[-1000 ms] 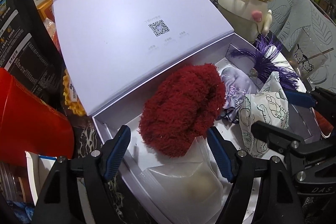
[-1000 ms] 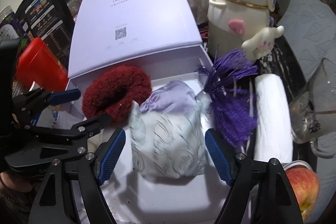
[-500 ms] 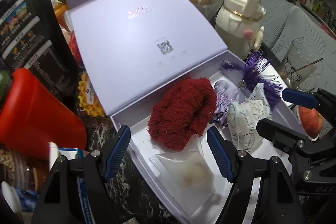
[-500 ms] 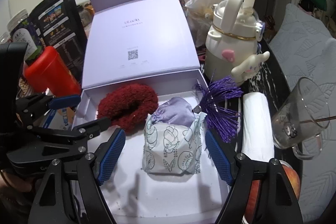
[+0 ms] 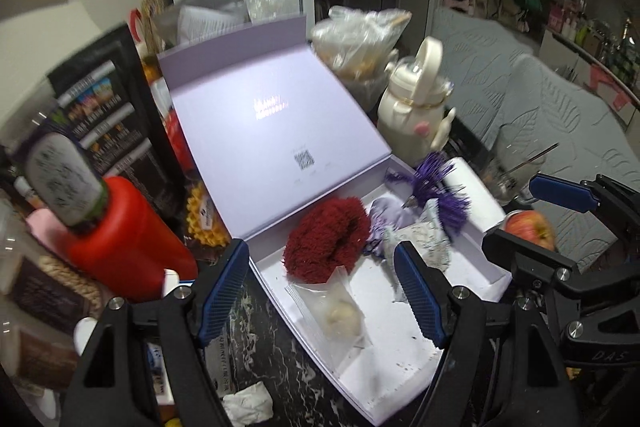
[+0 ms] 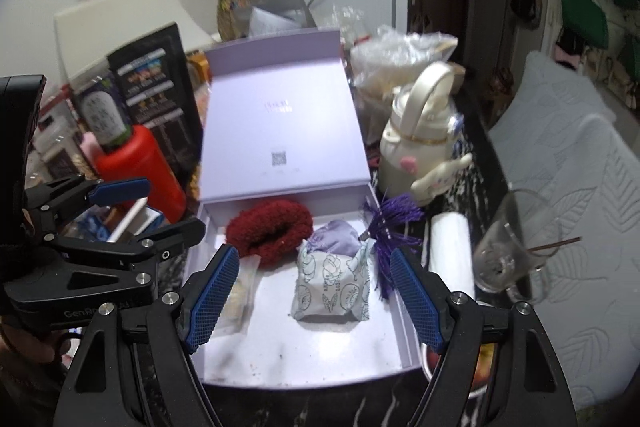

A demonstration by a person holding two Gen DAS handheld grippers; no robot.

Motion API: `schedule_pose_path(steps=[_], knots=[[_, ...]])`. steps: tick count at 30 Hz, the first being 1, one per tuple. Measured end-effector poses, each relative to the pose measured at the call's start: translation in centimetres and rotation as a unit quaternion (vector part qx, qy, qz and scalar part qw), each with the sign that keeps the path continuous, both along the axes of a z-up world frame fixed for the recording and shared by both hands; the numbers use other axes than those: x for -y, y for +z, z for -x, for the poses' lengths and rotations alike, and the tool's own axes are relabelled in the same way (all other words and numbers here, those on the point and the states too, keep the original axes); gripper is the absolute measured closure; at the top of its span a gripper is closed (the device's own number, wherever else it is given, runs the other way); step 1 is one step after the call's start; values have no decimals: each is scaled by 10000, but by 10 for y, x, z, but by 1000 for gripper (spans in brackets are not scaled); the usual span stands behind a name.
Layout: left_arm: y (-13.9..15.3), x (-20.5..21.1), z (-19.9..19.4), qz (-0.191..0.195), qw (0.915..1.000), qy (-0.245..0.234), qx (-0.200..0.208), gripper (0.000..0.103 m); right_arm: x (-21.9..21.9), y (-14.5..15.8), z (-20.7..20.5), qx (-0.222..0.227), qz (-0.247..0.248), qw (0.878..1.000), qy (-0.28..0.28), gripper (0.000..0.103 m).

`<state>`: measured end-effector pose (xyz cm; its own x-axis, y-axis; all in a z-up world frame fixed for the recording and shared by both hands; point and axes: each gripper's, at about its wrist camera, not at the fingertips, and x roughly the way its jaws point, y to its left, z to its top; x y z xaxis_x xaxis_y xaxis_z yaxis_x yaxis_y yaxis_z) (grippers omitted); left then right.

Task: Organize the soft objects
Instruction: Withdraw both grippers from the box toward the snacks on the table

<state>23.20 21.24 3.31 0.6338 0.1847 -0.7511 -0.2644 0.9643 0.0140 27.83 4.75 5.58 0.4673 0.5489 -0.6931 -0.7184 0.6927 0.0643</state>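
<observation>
An open lilac box [image 6: 304,355] [image 5: 400,379] lies on the dark marbled table with its lid up. In it are a dark red fluffy scrunchie [image 6: 269,231] [image 5: 326,239], a lilac fabric bundle [image 6: 335,237], a patterned tissue pack [image 6: 332,285] [image 5: 420,241], a purple tassel [image 6: 390,227] [image 5: 438,187] and a clear pouch with a pale puff [image 5: 340,313] [image 6: 240,291]. My left gripper [image 5: 320,291] is open and empty, held back above the box's near left corner. My right gripper [image 6: 312,297] is open and empty above the box's front.
A red bottle [image 6: 140,171] and black snack bags [image 6: 156,95] stand left of the box. A cream kettle-shaped bottle [image 6: 420,139], a white roll [image 6: 446,247], a glass cup [image 6: 508,247] and an apple [image 5: 528,227] are to the right. A crumpled tissue [image 5: 248,401] lies in front.
Both grippers have pulled back and up from the box, so the objects look smaller and farther. The items in the box have not moved. Both grippers stay open.
</observation>
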Motion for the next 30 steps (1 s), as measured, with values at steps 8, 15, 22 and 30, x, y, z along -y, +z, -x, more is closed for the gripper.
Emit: schedule_pose_path(steps=[8, 15, 22, 30], knots=[[48, 23, 38, -193, 9986, -71, 489, 28, 26, 44, 43, 519, -236, 9984, -30, 24], [81, 43, 77, -359, 9950, -163, 923, 28, 48, 72, 83, 946, -401, 9947, -22, 20], [94, 61, 109, -382, 9917, -354, 1174, 14, 73, 88, 120, 1333, -528, 9896, -99, 16], [93, 77, 141, -521, 9893, -307, 1329, 3, 101, 90, 156, 1623, -486, 9852, -267, 10]])
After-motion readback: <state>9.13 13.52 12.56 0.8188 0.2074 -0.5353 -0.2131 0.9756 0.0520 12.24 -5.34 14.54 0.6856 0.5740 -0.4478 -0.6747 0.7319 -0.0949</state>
